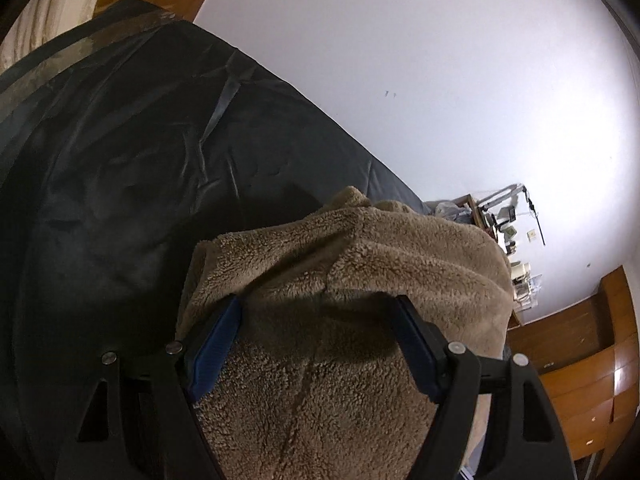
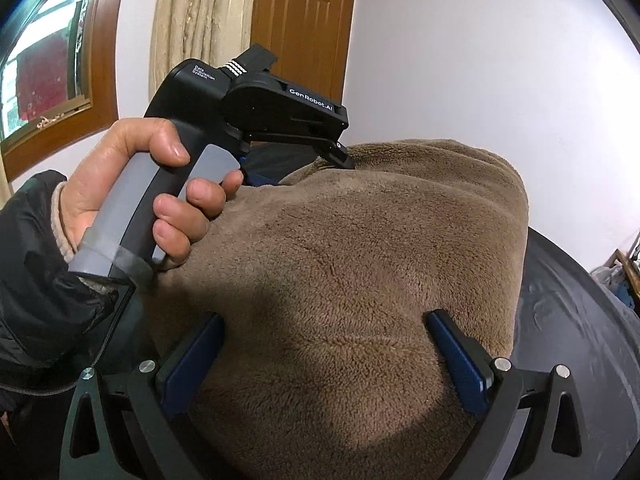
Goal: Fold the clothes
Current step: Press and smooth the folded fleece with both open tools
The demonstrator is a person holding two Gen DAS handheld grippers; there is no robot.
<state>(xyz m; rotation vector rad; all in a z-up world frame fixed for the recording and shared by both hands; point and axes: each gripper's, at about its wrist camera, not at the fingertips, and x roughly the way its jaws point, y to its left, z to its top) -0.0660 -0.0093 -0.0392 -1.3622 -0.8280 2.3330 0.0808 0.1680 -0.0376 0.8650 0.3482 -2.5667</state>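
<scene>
One garment on the go, and I'd call it roughly midway. Biggest thing first: the dark sheet (image 1: 132, 168) covering the bed or whatever this is, wrinkled and mostly bare. On it sits the brown fleece (image 2: 340, 280), already bunched into a thick doubled-up lump rather than lying flat, so at least one fold looks done, but it's rounded and puffy, not a tidy rectangle yet.

My left fingers (image 1: 320, 344) stand wide apart with fleece filling the gap. My right fingers (image 2: 326, 360) are the same: spread, straddling the hump. Can't honestly tell if either pair is pinching the pile or just resting on it. My left hand (image 2: 132, 184) shows in the right view, wrapped round its handle (image 2: 136, 216).

Left to do, I reckon: flatten, square up, maybe one more fold.
</scene>
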